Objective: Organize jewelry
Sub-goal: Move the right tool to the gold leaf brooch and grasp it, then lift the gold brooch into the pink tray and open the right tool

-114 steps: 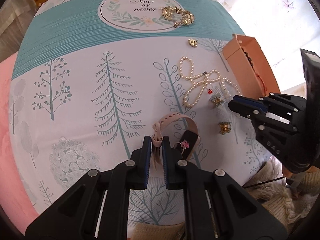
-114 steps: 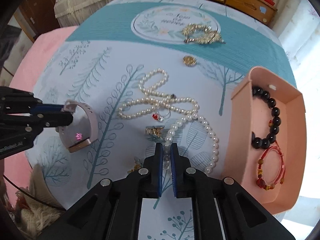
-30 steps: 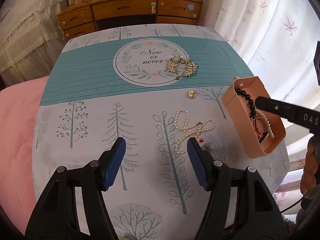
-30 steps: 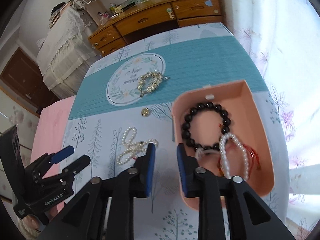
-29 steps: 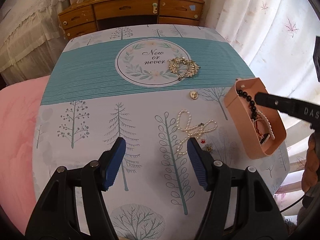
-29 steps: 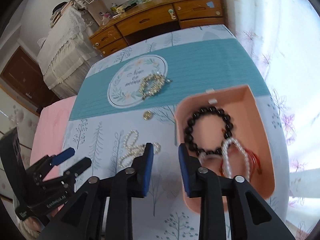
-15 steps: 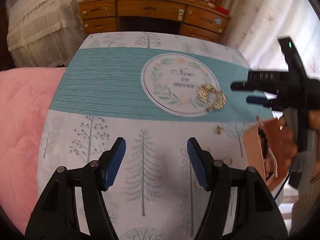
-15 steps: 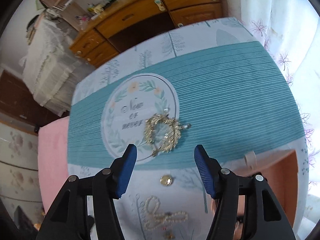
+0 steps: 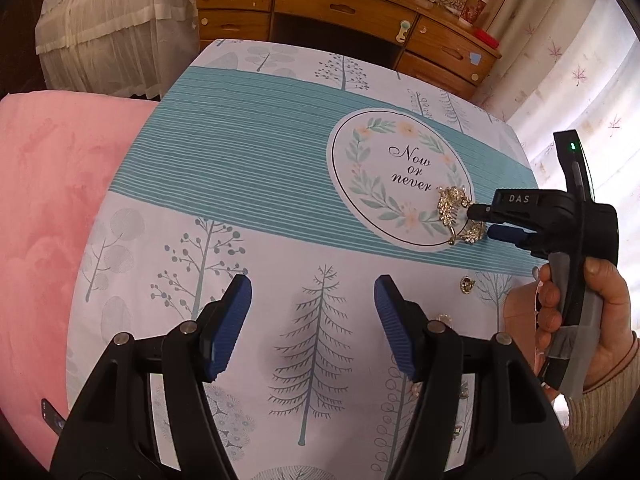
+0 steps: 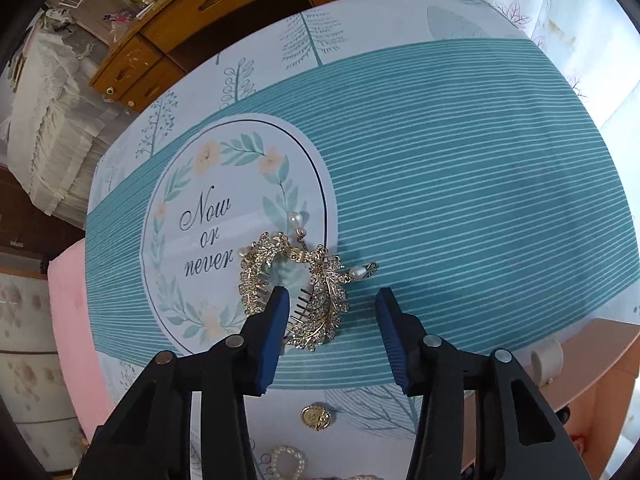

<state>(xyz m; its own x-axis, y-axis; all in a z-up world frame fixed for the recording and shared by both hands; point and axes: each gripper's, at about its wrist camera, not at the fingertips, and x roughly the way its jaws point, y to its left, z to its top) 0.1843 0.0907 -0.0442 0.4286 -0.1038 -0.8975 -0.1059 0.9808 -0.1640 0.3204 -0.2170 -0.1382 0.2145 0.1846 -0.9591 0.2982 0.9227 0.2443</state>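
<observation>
Shifted from over the peach open box [image 10: 600, 364] to the gold rhinestone leaf-shaped hair comb [image 10: 296, 288]: right gripper [image 10: 330, 330], jaws closing, astride the comb, pads not yet touching. Comb flat on the tree-print tablecloth [image 10: 460, 200], at the round medallion's edge. Left gripper [image 9: 312, 320] wide apart, holding nothing.

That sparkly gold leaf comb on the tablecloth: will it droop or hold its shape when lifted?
The gold hair comb looks like rigid metal with teeth, so it probably keeps its shape. Its dangling pearls may swing. The thin leaves seem delicate, and the right gripper, jaws closing around it, might slip on the bumpy stones.
</observation>
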